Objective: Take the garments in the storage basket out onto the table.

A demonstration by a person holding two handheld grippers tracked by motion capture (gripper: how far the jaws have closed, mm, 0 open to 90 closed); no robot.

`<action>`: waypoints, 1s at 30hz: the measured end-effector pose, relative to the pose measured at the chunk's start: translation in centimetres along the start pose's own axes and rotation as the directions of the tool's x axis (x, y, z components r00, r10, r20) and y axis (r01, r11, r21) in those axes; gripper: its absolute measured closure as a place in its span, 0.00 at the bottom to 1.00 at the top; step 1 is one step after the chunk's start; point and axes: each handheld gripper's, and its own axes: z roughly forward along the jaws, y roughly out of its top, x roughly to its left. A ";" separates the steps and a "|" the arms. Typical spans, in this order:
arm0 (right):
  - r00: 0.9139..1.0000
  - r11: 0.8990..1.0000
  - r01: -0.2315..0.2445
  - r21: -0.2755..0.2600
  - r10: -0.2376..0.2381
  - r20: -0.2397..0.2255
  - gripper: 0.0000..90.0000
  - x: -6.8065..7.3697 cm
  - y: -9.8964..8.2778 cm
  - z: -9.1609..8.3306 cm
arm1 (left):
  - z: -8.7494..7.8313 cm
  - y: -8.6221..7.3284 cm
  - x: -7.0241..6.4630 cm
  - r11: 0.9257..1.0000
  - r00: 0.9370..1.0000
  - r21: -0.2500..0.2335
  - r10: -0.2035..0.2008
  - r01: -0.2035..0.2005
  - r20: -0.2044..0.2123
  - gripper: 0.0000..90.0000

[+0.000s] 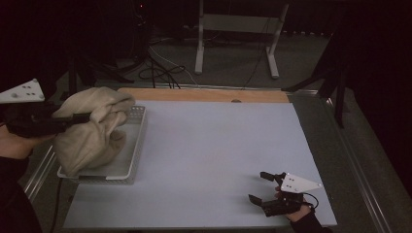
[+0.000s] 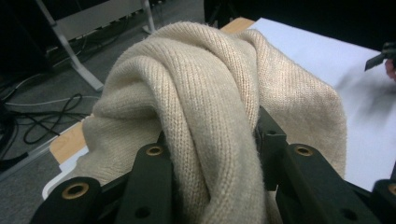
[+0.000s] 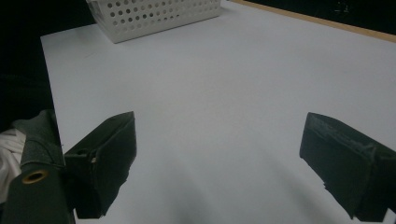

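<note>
From the high view, I have the left gripper [image 1: 85, 116] at the table's left edge, clamped on a beige sweater [image 1: 92, 133] that hangs bunched over the white basket [image 1: 137, 133], its lower part inside. My right gripper [image 1: 262, 187] rests near the front right of the table [image 1: 214, 145], well apart from the basket.

In the left gripper view, a thick fold of the sweater [image 2: 210, 107] sits squeezed between my jaws.

In the right gripper view, my jaws stand spread wide over bare table [image 3: 219, 93], the basket [image 3: 154, 16] ahead.
</note>
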 end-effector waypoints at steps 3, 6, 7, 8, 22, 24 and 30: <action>1.000 1.000 -0.002 -0.003 0.002 0.002 0.12 0.0 0.0 0.0 | -0.1 0.8 0.0 1.000 1.000 -0.001 0.006 -0.006 -0.003 0.75; 1.000 1.000 -0.003 -0.004 0.003 0.001 0.12 0.0 0.0 0.0 | -0.3 1.5 0.0 1.000 1.000 -0.015 0.011 -0.011 -0.007 0.75; 1.000 1.000 -0.002 -0.003 0.002 0.001 0.12 0.0 0.0 0.0 | -0.4 1.8 0.1 1.000 1.000 -0.024 0.009 -0.009 -0.010 0.75; 1.000 1.000 -0.004 -0.003 0.004 0.001 0.12 0.0 0.0 0.0 | -0.5 2.1 0.1 1.000 1.000 -0.029 0.007 -0.007 -0.006 0.75; 1.000 1.000 -0.006 0.000 0.006 0.001 0.12 -0.1 0.0 0.0 | -1.8 5.9 0.2 0.997 0.999 -0.070 0.027 -0.028 -0.023 0.76; 1.000 1.000 -0.006 0.000 0.006 0.000 0.12 -0.1 0.0 0.0 | -1.9 6.2 0.3 0.996 0.999 -0.078 0.027 -0.029 -0.025 0.76; 1.000 1.000 -0.008 0.000 0.008 0.002 0.12 -0.1 0.0 -0.1 | -2.2 7.2 0.0 0.996 0.999 -0.087 0.032 -0.036 -0.037 0.76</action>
